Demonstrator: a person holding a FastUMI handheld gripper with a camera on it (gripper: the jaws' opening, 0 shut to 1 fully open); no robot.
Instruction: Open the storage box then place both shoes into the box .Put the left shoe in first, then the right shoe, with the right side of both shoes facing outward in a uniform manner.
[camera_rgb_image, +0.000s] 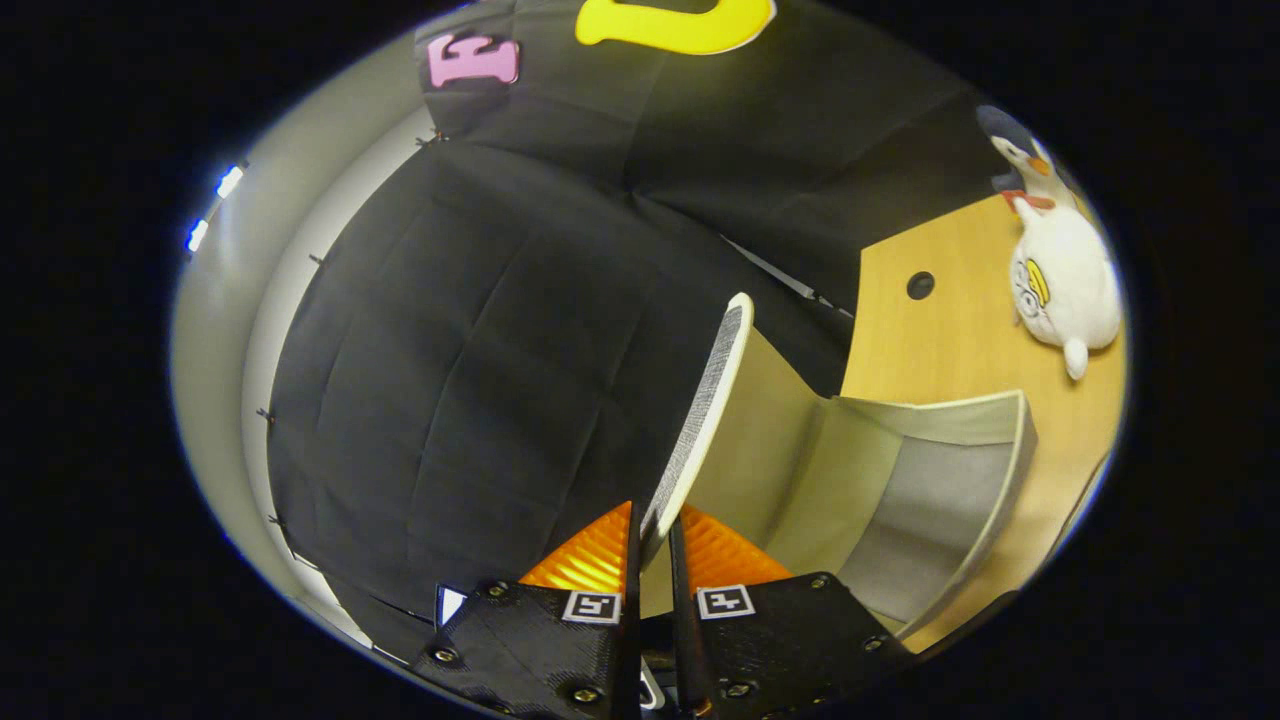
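My gripper (655, 535) is shut on the lid (710, 400) of the storage box, both fingers pinching its near edge. The lid is a thin panel with a pale rim and a grey mesh face, standing up on edge ahead of the fingers. To its right lies the open box (940, 470), beige, with a grey inner floor and a curved pale rim. Nothing lies inside the part of the box that I can see.
The box rests on a light wooden table (960, 330) with a round cable hole (920, 285). A white plush bird toy (1065, 280) lies on the table beyond the box. Black cloth booth walls stand behind and to the left of the lid.
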